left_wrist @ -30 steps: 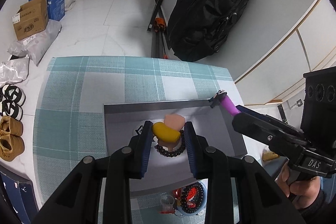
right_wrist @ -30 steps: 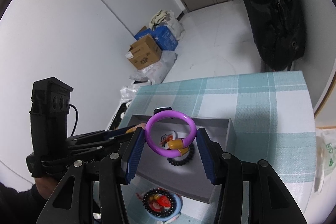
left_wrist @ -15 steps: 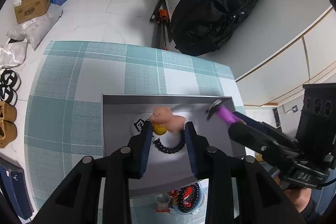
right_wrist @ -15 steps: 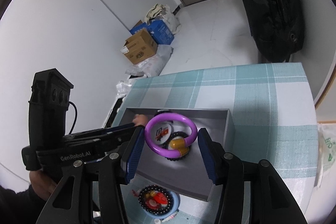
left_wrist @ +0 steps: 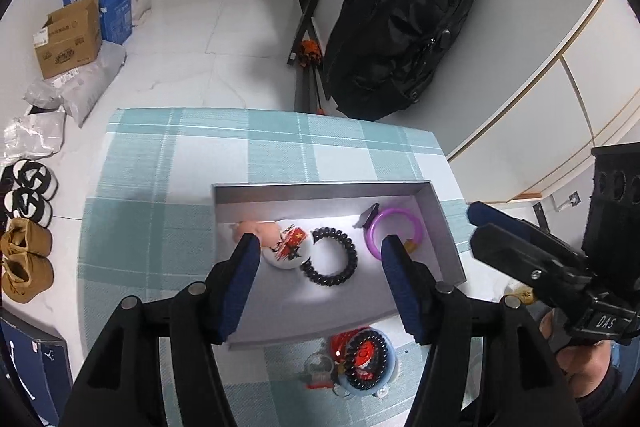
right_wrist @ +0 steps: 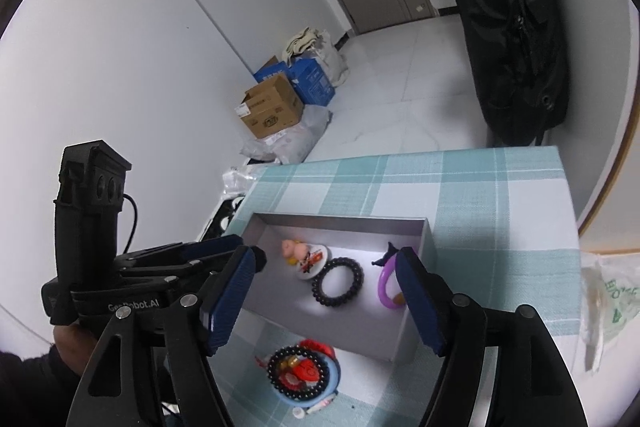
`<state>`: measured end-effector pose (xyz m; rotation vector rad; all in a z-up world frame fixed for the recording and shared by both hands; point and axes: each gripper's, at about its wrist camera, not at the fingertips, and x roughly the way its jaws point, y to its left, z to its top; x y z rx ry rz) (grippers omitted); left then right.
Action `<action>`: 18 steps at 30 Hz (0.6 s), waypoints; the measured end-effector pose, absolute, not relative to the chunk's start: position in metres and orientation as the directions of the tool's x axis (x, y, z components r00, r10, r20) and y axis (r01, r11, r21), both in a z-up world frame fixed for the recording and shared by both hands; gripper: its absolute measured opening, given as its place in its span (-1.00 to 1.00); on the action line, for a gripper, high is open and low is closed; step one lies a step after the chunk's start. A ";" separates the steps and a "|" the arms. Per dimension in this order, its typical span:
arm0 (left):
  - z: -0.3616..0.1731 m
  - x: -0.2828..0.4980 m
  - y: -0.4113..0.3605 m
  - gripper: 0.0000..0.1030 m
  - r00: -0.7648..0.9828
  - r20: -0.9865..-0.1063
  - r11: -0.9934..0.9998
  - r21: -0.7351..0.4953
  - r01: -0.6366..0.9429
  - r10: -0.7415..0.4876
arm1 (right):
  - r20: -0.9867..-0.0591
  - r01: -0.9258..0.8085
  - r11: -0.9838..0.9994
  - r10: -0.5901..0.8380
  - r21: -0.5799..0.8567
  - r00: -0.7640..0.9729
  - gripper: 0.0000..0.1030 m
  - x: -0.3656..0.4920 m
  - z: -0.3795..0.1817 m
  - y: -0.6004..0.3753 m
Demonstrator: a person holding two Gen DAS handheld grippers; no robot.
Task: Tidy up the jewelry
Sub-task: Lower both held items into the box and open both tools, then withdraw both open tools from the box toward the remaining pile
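Released since earlier: purple ring (left_wrist: 395, 231) and pink toy (left_wrist: 256, 229), laid in grey tray (left_wrist: 320, 187); both hand-held grippers, left (left_wrist: 316, 255) and right (right_wrist: 326, 277), opening, nothing held.

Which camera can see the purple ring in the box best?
The left wrist view. There the purple plastic ring lies whole in the grey box, nothing covering it. In the right wrist view the ring is partly hidden behind the right gripper's blue finger pad.

our left gripper (left_wrist: 316, 247) hangs tilted down over the grey tray (left_wrist: 320, 189), jaws opening, nothing between them. our right gripper (right_wrist: 326, 269) hangs over the tray's near right side, jaws opening too, empty.
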<state>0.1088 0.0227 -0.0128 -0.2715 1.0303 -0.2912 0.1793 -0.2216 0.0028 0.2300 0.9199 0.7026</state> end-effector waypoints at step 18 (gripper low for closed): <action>-0.016 0.054 0.030 0.32 0.570 -0.766 0.952 -0.280 0.121 -0.298 | -0.632 -0.503 0.795 0.588 0.339 0.505 0.84 0.132 0.014 -0.231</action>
